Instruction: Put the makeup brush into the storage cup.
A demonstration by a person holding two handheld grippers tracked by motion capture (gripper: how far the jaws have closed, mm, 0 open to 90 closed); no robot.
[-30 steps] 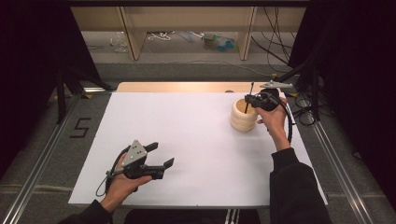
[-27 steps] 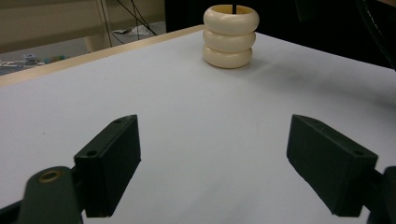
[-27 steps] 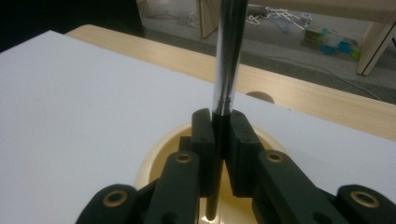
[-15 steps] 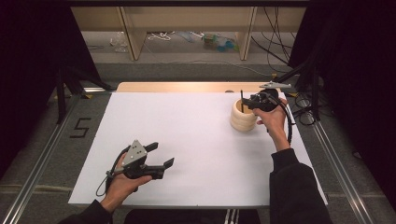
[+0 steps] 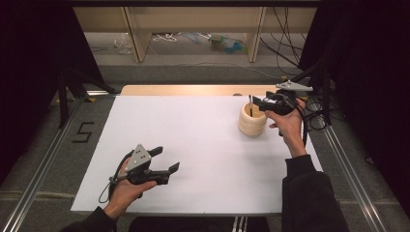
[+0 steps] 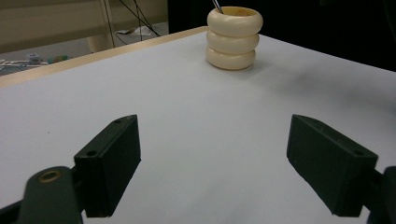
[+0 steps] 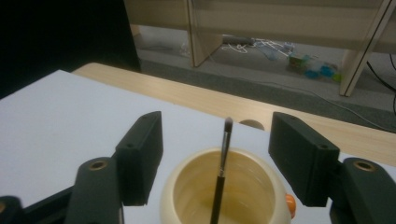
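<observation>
A cream ribbed pot (image 5: 252,121) stands at the back right of the white table top (image 5: 193,140). A thin dark brush (image 5: 250,105) stands upright in it. My right gripper (image 5: 258,102) hovers just above and behind the pot's rim, open. In the right gripper view the brush (image 7: 222,168) rises between the two spread jaws of my right gripper (image 7: 217,140) without touching either, over the pot (image 7: 173,191). My left gripper (image 5: 164,159) is held low at the front left, open and empty. In the left gripper view, the left gripper (image 6: 215,163) points toward the distant pot (image 6: 232,39).
A wooden strip (image 5: 193,90) runs along the table's far edge, with shelf legs (image 5: 138,34) and clutter on the floor behind. Cables (image 5: 314,116) hang at the right edge near my right hand. Metal rails (image 5: 43,174) flank the table. A small orange thing (image 7: 290,205) peeks out behind the pot.
The brush has shifted slightly left, away from the right gripper's jaws, and stands a little lower in the pot. The left gripper has stayed where it was.
</observation>
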